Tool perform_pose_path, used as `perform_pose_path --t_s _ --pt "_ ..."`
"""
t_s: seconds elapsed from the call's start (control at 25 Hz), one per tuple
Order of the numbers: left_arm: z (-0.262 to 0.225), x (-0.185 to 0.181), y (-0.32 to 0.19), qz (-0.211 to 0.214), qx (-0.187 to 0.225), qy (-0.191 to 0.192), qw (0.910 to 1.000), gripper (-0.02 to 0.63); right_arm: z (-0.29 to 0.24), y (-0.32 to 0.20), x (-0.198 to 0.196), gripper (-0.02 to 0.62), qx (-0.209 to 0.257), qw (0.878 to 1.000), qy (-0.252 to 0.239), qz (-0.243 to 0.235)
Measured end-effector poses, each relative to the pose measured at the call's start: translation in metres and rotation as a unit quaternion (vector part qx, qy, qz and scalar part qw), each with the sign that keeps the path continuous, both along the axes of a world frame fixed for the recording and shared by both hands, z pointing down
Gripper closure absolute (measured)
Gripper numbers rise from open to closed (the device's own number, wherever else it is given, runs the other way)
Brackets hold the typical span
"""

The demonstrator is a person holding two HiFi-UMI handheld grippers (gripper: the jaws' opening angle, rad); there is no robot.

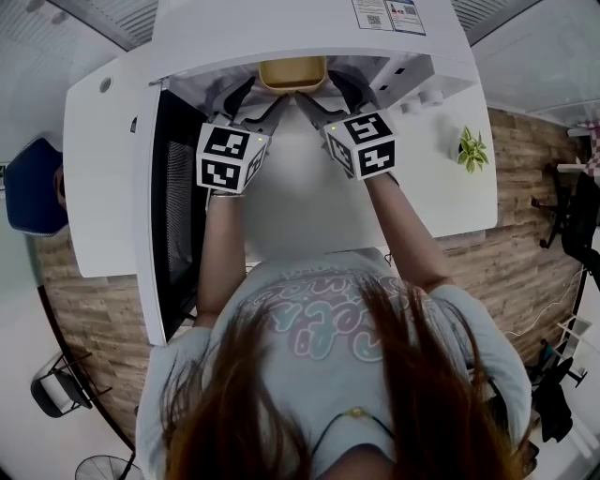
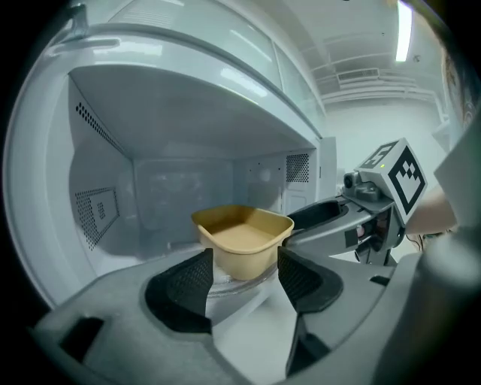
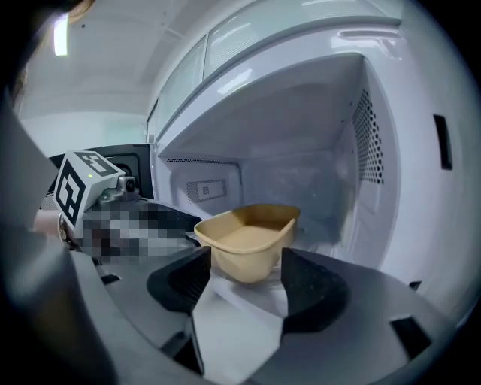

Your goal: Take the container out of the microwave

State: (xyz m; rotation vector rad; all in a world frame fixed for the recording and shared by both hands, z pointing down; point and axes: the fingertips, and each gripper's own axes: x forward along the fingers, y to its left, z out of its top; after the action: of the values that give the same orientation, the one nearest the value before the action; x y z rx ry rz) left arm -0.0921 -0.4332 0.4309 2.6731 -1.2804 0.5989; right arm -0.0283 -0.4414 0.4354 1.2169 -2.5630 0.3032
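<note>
While the tan container [image 2: 242, 239] is sitting on the glass plate [image 2: 239, 289] inside the open microwave [image 2: 105, 150], both tools are reaching into the opening. The left gripper [image 2: 244, 272] is standing wide, with the container showing between its pads but not pressed. The right gripper [image 3: 244, 274] is standing equally wide beside it, also gripping nothing.

White table [image 1: 441, 197], open microwave [image 1: 262, 28] standing on it, small potted plant [image 1: 472, 148] near its right edge
</note>
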Motion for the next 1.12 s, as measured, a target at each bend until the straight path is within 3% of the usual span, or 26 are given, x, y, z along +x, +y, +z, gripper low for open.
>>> perform_pose_path --t_s 0.4,1.12 --pt "0.011 0.006 -0.010 0.023 -0.022 0.010 0.9995 0.365 0.005 -0.008 -0.006 0.324 0.006 0.999 0.010 -0.050" --pt "0.009 0.003 -0.007 -0.004 0.003 0.016 0.9999 0.396 0.004 -0.004 -0.010 0.341 0.039 0.999 0.026 -0.013"
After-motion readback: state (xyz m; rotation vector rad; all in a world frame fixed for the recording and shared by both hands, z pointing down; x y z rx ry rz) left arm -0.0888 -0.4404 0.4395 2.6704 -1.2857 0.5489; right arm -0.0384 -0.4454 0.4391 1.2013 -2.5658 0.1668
